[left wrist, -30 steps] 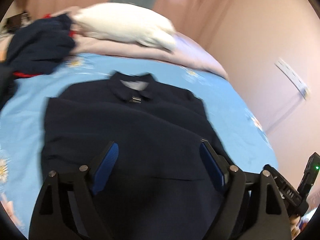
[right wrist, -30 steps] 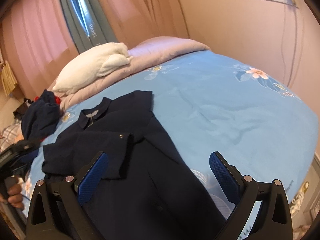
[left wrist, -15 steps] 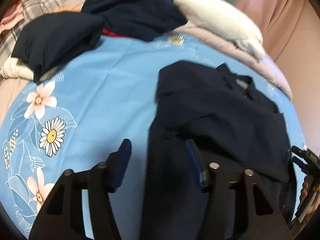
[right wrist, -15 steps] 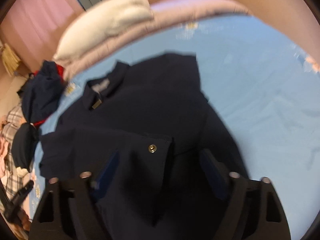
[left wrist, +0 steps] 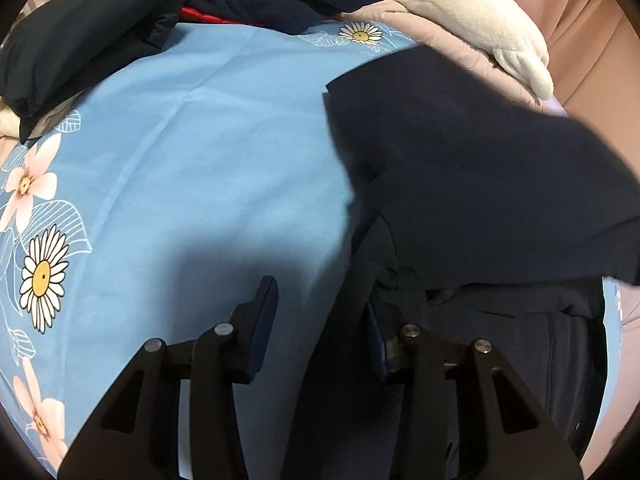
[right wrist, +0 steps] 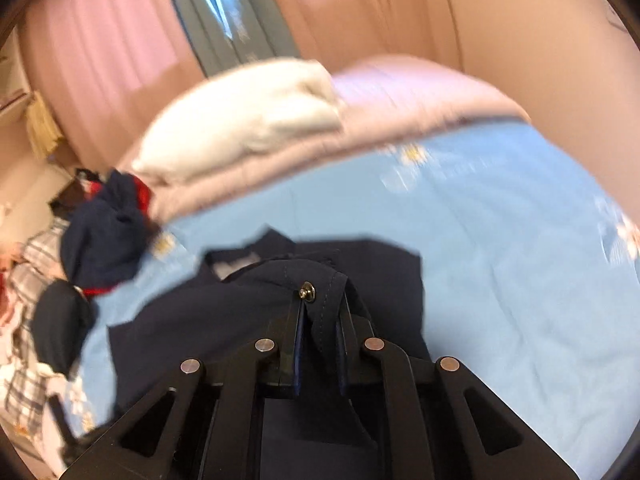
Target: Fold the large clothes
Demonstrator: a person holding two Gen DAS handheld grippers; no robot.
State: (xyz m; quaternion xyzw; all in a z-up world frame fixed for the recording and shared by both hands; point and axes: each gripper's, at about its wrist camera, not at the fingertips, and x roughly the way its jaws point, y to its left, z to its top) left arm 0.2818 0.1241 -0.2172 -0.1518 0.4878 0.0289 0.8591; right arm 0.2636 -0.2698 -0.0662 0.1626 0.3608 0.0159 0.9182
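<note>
A dark navy shirt (left wrist: 480, 184) lies on the light blue flowered bedsheet (left wrist: 200, 140). In the left wrist view my left gripper (left wrist: 324, 320) is open, its jaws straddling the shirt's left edge low over the sheet. In the right wrist view my right gripper (right wrist: 320, 320) is shut on a fold of the shirt (right wrist: 256, 308) beside a metal snap button (right wrist: 307, 291) and holds it lifted. The shirt's collar (right wrist: 236, 266) shows just beyond.
A white pillow (right wrist: 248, 120) and a pale pink quilt (right wrist: 400, 92) lie at the head of the bed. A heap of dark clothes with red trim (left wrist: 160, 4) sits at the far left; it also shows in the right wrist view (right wrist: 108, 240). Pink curtains (right wrist: 100, 40) hang behind.
My right gripper has closed on the shirt fold by the snap button and lifted it. My left gripper has dropped down to the shirt's left edge and narrowed, still open.
</note>
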